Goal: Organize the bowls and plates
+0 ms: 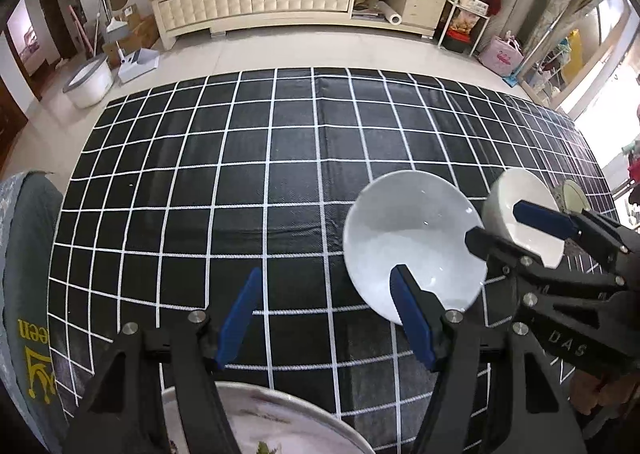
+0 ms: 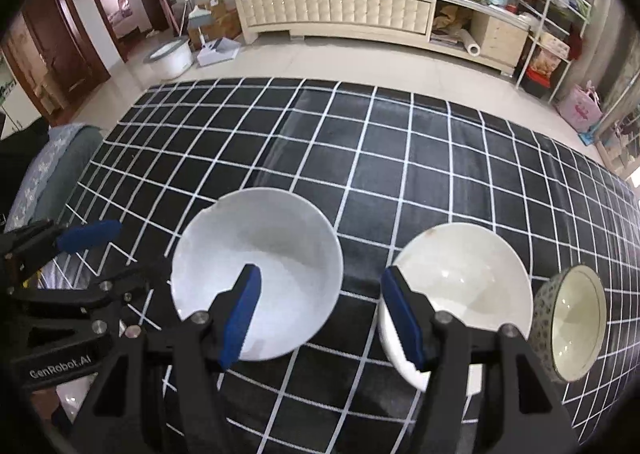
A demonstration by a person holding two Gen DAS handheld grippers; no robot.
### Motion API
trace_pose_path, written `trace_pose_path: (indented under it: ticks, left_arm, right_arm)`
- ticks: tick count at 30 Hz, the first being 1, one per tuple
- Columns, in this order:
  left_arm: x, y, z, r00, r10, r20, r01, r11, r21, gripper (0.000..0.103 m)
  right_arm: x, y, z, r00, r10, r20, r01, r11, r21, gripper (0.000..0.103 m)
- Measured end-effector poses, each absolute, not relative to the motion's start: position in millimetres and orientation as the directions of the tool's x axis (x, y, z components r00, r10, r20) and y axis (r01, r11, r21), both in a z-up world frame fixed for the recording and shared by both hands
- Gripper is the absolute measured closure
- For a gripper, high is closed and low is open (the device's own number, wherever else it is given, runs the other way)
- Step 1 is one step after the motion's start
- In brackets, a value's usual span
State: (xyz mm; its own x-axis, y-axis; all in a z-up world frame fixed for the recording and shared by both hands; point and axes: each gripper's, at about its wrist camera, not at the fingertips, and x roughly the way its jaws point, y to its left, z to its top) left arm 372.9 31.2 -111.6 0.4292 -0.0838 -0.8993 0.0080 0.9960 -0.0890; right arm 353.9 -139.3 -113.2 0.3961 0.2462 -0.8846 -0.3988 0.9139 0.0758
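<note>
A black tablecloth (image 1: 248, 174) ruled with white grid lines covers the table and fills most of what I can see from both wrist views. Beyond its far edge stands a long cream sideboard (image 1: 256, 2) piled with boxes and bottles, with a white basin (image 1: 88, 80) on the pale floor off to the left.

On the cloth, the biggest piece of crockery is a wide white bowl (image 2: 256, 274), empty and sitting upright. Just to its right, apart from it, sits a second white bowl (image 2: 456, 290), a little deeper, with faint marks inside. Next to that one, close by its right side, is a small patterned bowl (image 2: 576, 330) with a dotted outer wall and a cream inside. At the near edge, under the left gripper, lies a white plate (image 1: 264, 422) with something printed on it; only part of it shows.

The left gripper (image 1: 324, 318) hangs over the cloth with its blue pads spread apart and nothing between them; its right finger overlaps the wide bowl's near rim in the view, though I cannot tell if it touches. The right gripper (image 2: 324, 318) is likewise spread, empty, its left pad over the wide bowl and its right pad over the second bowl's left rim, with bare cloth in between.
</note>
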Motion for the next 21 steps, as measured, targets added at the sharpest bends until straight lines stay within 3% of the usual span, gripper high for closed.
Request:
trace_pose_path:
  ticks: [5, 12, 21]
  left_arm:
    - [382, 34, -125, 0.400, -0.084, -0.913, 0.012, 0.996, -0.086, 0.041]
    - [385, 40, -135, 0.367, -0.127, -0.922, 0.007, 0.991, -0.134, 0.056]
    - [388, 22, -137, 0.363, -0.108, -0.925, 0.071, 0.994, -0.088, 0.078]
  right_arm:
    - [359, -132, -117, 0.388, 0.244, -0.889, -0.422, 0.904, 0.064, 0.037]
    - [365, -126, -133, 0.357, 0.230, -0.905, -0.451, 0.891, 0.049, 0.051]
    - [367, -132, -144, 0.341, 0.235, -0.910, -0.435, 0.898, 0.069, 0.072]
